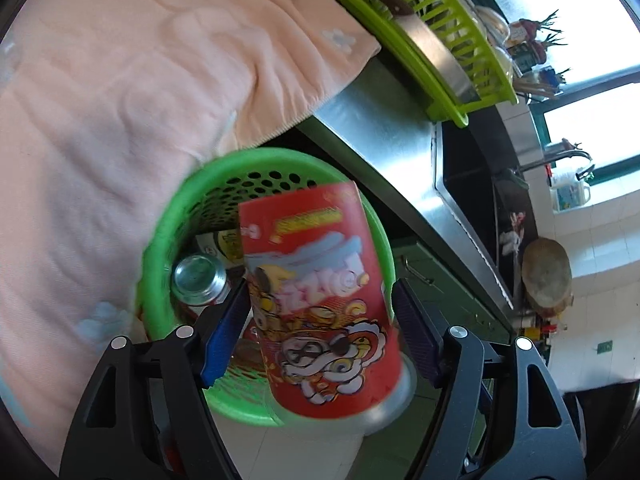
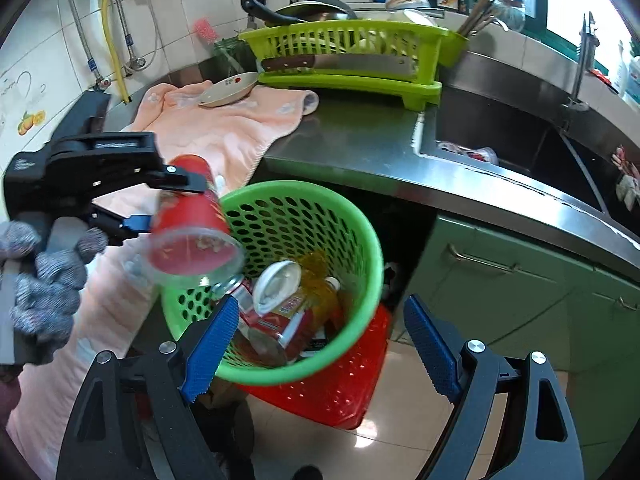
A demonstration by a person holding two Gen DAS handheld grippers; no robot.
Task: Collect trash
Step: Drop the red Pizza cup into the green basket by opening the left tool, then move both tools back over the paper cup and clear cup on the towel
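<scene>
Over the green basket (image 2: pixel 362 240), the left claw (image 1: pixel 320 328) held a red snack canister (image 1: pixel 320 300), tilted, clear-lidded end toward the right wrist camera. Pads (image 1: pixel 224 332) sat on both sides of the canister body; in the left wrist view a sliver of gap showed by the right pad, so contact there was hard to confirm. Right wrist view showed the same canister (image 2: pixel 192 224) pinched in the left claw (image 2: pixel 176 204), just above the basket's near-left rim, with a gloved hand (image 2: pixel 44 280) on the handle.

Right claw (image 2: pixel 316 344) stood wide, nothing between its blue pads (image 2: pixel 212 340), hanging over the basket's near side.

Basket already held trash: a silver can (image 1: pixel 198 280), a red wrapper (image 2: pixel 280 320), a white lid (image 2: pixel 276 280), a yellow bottle (image 2: pixel 324 296). Basket sat atop a red basket (image 2: pixel 340 392) on the tiled floor (image 2: pixel 400 440), in front of the green cabinets (image 2: pixel 520 300).

Steel worktop (image 2: pixel 360 148) behind carried a pink towel (image 2: pixel 224 132), a small plate (image 2: pixel 230 90) on it, and a lime dish rack (image 2: pixel 348 44) with a cleaver (image 2: pixel 340 64) leaning at its front. Sink (image 2: pixel 500 140) to the right, with some red-and-white items in it, too small to tell.
</scene>
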